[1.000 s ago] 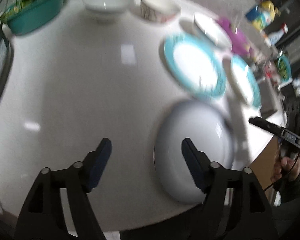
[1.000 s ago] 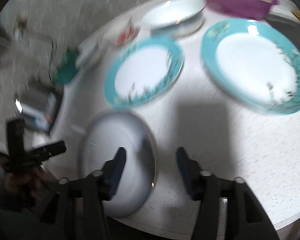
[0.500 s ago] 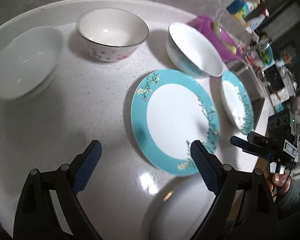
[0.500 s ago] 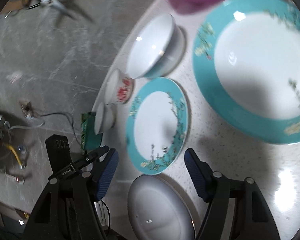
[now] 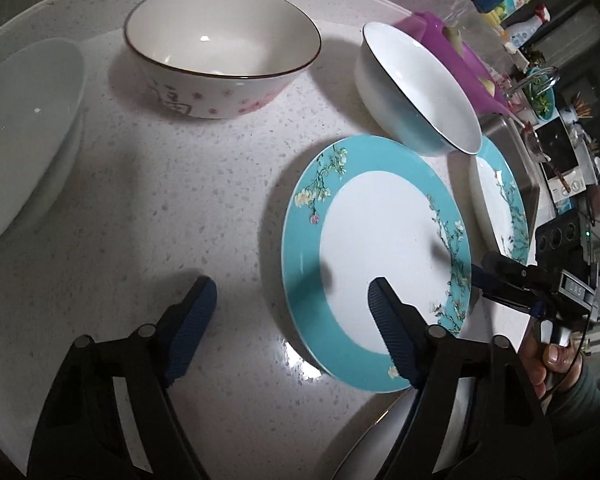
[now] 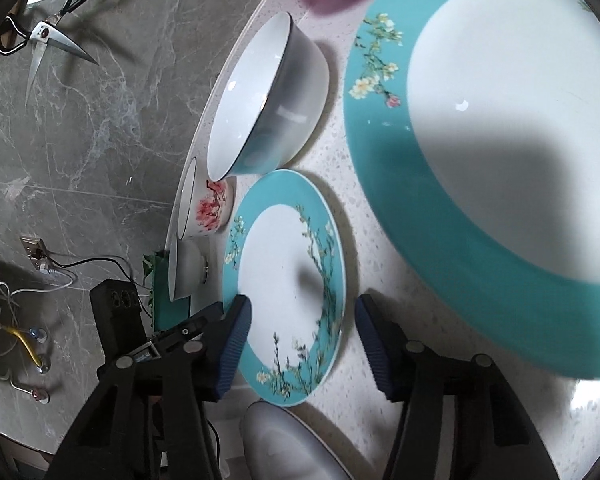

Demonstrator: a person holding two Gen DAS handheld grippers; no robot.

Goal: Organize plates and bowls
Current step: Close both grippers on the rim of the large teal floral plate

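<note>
Between the left jaws: the left gripper stands wide and holds nothing; its jaws have just been closing a little. The near edge of the large teal plate lies between the pads, untouched as far as the view shows.
Left fingers: one pad hangs over bare countertop, the other over the plate's white centre.
Between the right jaws: the right gripper is at a middling gap, empty, its jaws have just been narrowing. The small teal plate lies flat between and under the pads; contact cannot be told.
Which hand is nearer: each hand is set over its own plate. The two plates lie side by side, just apart.
Key relation: both plates are round and flat on the counter, so I judge only a rim offers a grip, and each rim lies just ahead of and below its jaws.
Further out: a blue-sided bowl sits just behind the large plate, a pink-flowered bowl and a white bowl beyond to the left.
Nearest edge: a pale plate sits below both grippers.
</note>
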